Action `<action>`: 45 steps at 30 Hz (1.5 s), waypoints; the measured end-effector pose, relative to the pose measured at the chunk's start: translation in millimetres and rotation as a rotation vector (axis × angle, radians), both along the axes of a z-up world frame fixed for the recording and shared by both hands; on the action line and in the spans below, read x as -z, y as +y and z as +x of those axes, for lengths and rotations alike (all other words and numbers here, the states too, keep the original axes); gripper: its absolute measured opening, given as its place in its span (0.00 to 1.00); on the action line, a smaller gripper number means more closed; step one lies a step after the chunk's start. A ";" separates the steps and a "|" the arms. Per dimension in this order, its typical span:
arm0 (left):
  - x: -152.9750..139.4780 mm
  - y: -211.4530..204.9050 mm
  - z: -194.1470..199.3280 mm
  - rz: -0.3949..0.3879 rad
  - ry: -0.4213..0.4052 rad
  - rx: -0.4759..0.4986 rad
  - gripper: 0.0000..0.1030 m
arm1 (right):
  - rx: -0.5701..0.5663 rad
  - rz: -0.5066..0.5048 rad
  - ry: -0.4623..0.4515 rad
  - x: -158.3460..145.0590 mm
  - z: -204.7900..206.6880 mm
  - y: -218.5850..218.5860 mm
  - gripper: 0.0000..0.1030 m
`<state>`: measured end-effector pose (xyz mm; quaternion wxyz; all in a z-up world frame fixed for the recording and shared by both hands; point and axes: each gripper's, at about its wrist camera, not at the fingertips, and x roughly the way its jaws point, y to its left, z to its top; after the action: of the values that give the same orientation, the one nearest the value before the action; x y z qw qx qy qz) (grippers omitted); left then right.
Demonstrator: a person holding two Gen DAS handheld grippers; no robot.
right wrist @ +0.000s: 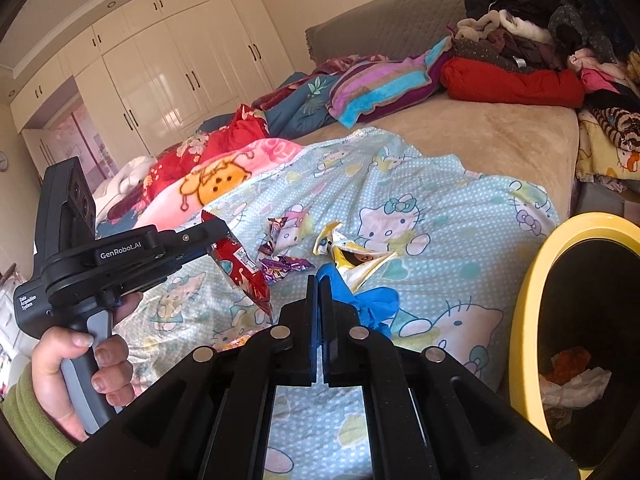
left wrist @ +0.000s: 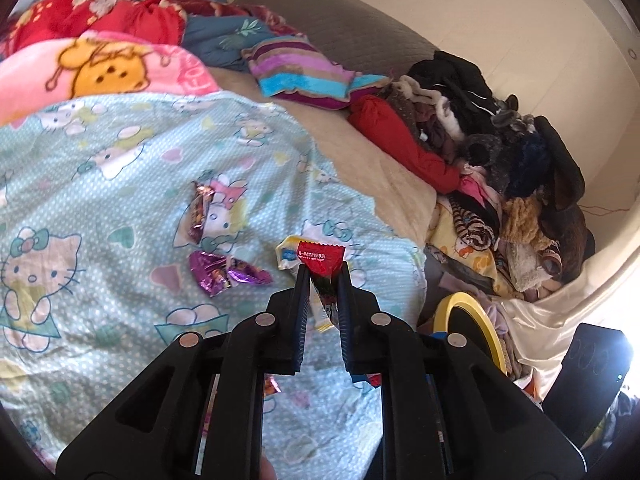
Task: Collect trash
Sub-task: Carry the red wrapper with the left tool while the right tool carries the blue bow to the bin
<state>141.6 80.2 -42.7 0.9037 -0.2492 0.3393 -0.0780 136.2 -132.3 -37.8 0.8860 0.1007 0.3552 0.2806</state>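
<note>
On the bed, over a pale blue cartoon-cat blanket [right wrist: 400, 208], several pieces of trash lie scattered. At the left of the right wrist view, the left claw [right wrist: 212, 226] pinches the top edge of a red snack wrapper [right wrist: 240, 268], which hangs down above the blanket without touching it. From the left wrist view the same wrapper [left wrist: 322, 258] shows between the two finger tips of the left claw [left wrist: 323, 270], its serrated red edge sticking out past them. A hand [right wrist: 80, 364] in a green sleeve grips the handle of that tool.

The right claw [right wrist: 319, 284] has its fingers pressed together on a crumpled blue glove [right wrist: 372, 304], whose loose part lies on the blanket just to the right of the fingers.

Beyond the glove rests a torn yellow and white wrapper [right wrist: 352, 252], touching the blanket. To its left sit two purple foil wrappers [right wrist: 284, 266], close together, with a darker brown foil wrapper [right wrist: 276, 228] just behind them. In the left wrist view the purple pair [left wrist: 224, 274] lies to the left of the claw, and the brown one [left wrist: 200, 210] farther up the blanket.

At the right edge stands a yellow-rimmed bin [right wrist: 532, 300] beside the bed, with white and orange scraps inside. A heap of clothes [right wrist: 540, 20] covers the far right side of the bed.
</note>
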 end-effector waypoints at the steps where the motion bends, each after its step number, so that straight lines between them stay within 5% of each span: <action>1: -2.9 -2.3 -0.7 0.004 -0.007 0.003 0.08 | 0.001 0.002 -0.002 -1.5 -0.8 -1.3 0.02; 45: -58.1 -96.2 -28.4 0.120 -0.159 0.186 0.08 | 0.193 0.096 -0.078 -45.3 -26.1 -112.8 0.02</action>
<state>113.1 -16.0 15.4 0.9300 -0.1552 0.2920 -0.1604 110.1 -245.1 7.5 0.9162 0.1656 0.2950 0.2146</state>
